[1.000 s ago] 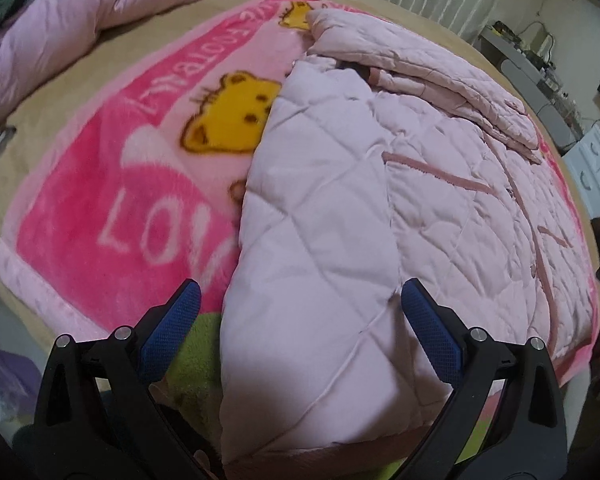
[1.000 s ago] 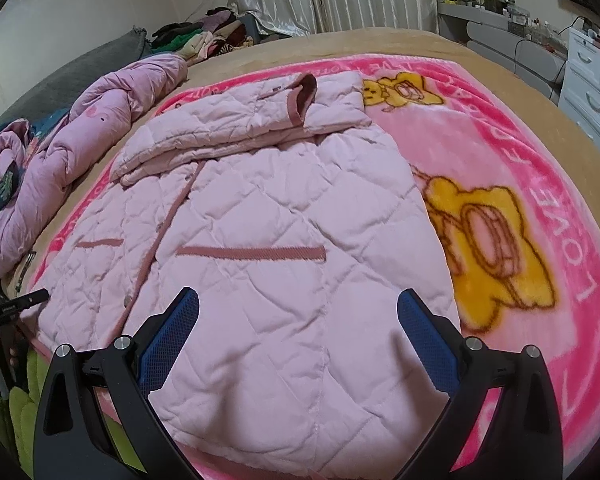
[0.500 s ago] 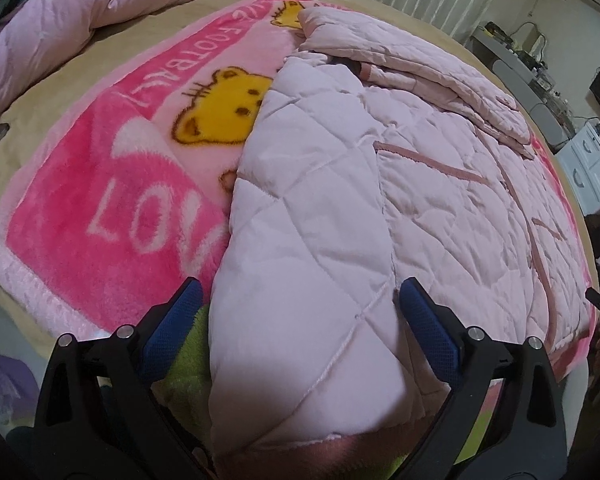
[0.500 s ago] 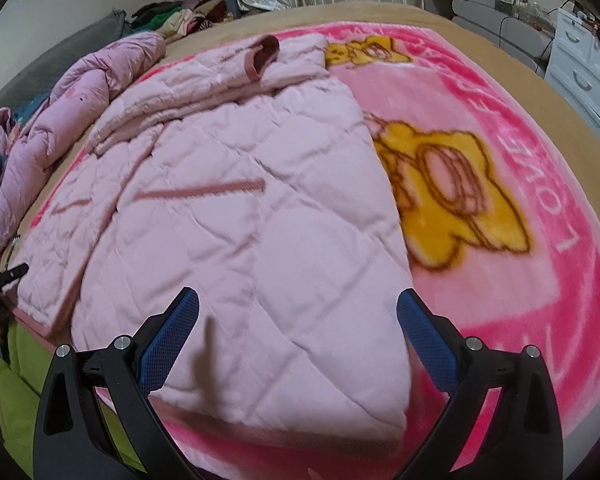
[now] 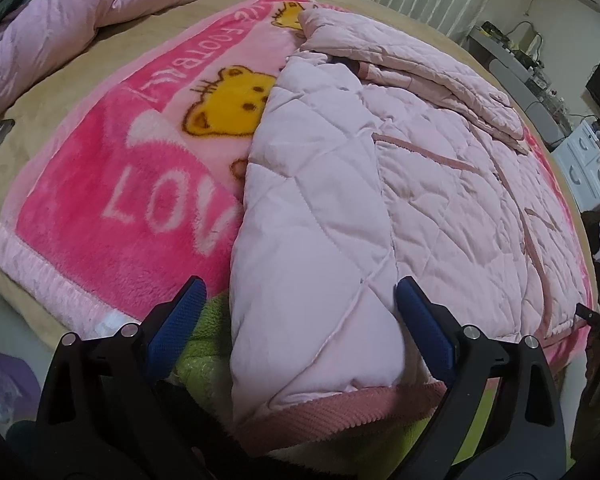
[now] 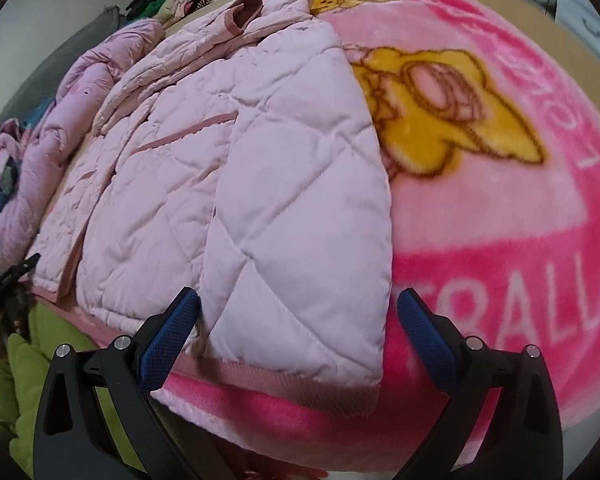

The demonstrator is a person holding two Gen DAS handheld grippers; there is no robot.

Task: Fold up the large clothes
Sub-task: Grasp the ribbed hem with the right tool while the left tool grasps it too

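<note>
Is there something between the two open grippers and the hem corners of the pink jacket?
Nothing visible. The left gripper and right gripper each have a hem corner of the pink quilted jacket between their open fingers, on the pink blanket.

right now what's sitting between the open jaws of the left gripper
In the left wrist view, the hem corner of the pale pink quilted jacket, with its darker pink ribbed band, lies between the left gripper's open jaws; neither jaw clamps it.
</note>
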